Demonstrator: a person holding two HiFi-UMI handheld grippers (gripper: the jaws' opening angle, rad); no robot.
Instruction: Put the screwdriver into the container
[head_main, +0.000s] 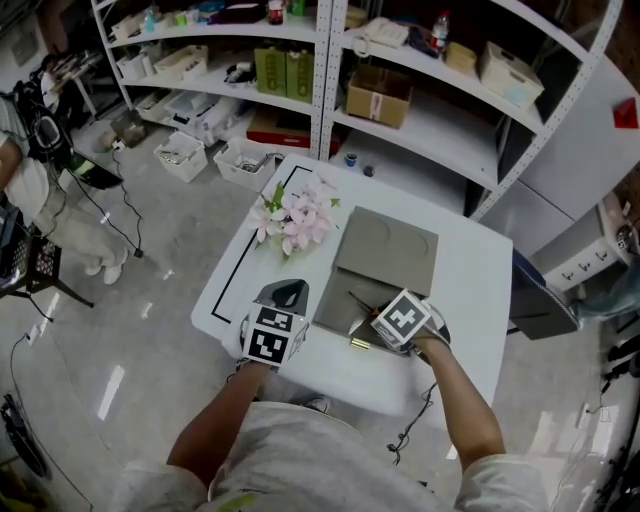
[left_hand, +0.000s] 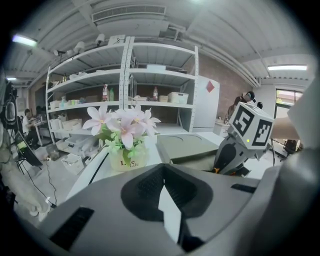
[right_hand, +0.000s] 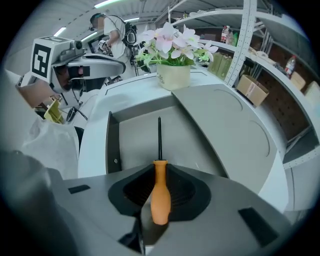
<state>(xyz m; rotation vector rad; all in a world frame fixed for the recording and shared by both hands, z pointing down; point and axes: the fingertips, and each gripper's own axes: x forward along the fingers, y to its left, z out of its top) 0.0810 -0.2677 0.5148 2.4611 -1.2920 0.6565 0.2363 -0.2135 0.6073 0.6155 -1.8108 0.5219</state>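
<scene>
Slowly, the screwdriver (right_hand: 160, 187), squeezed in the right gripper (right_hand: 159, 207), had to be laid flat inside the container (right_hand: 132, 145), then let go.

Left claw (head_main: 287, 296) angled down, nearly closed; right claw (head_main: 372, 324) steeply down, gripping screwdriver (right_hand: 160, 192).

White table (head_main: 470, 290) carries a flower pot (head_main: 295, 220) and a grey container (head_main: 335, 305), apparently open.
</scene>
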